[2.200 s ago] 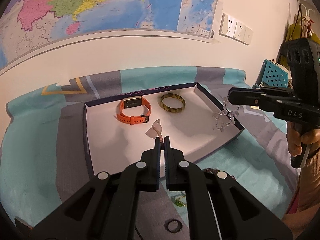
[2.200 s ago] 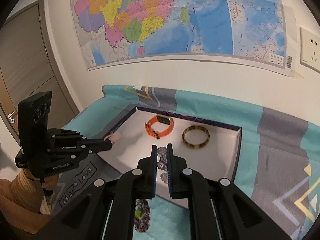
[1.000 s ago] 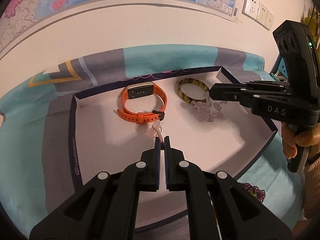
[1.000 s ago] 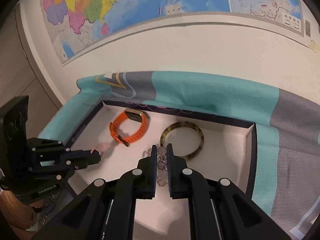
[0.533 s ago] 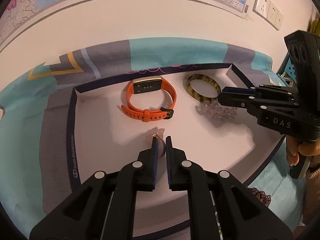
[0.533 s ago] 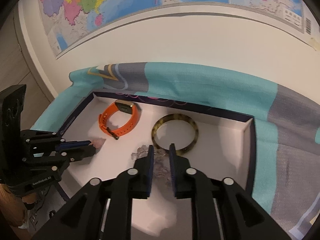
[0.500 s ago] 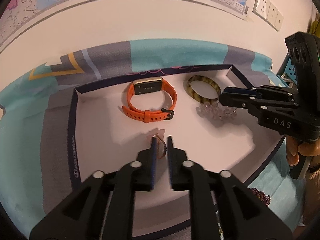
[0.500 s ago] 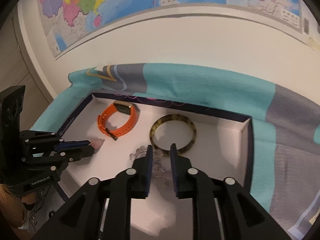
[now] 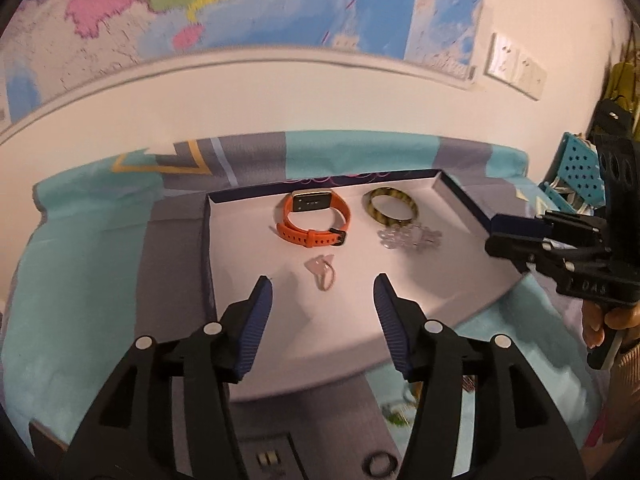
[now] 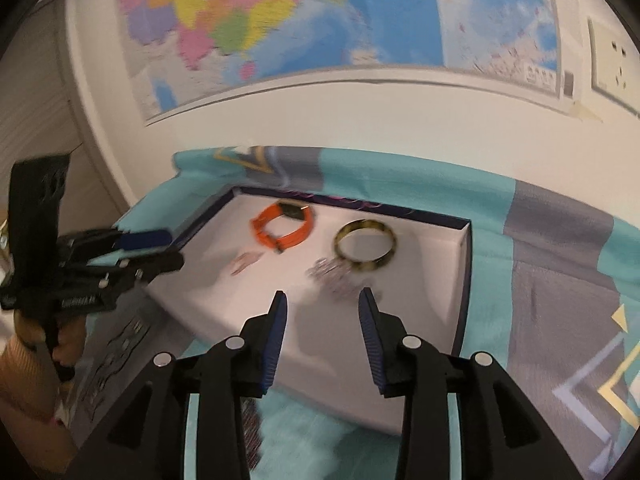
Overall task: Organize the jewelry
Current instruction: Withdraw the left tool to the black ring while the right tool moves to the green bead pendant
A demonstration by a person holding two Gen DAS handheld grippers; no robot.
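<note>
pink ring (image 9: 322, 275) beyond parted jaws, untouched

- left gripper (image 9: 323, 295): matte black plastic frame, triangular cut-outs in the arms, silver round screws at the joints
- jaws lined with blue ribbed pads (image 9: 256, 320)
- right gripper (image 10: 322, 312): same black build, same blue ribbed pads, silver screws
- seen side-on from the left view: black handle block with white lettering, partly blurred
- camera block on top, round holes
- sleeve (image 10: 16, 376): orange-tan knit, at the left hand
</note>
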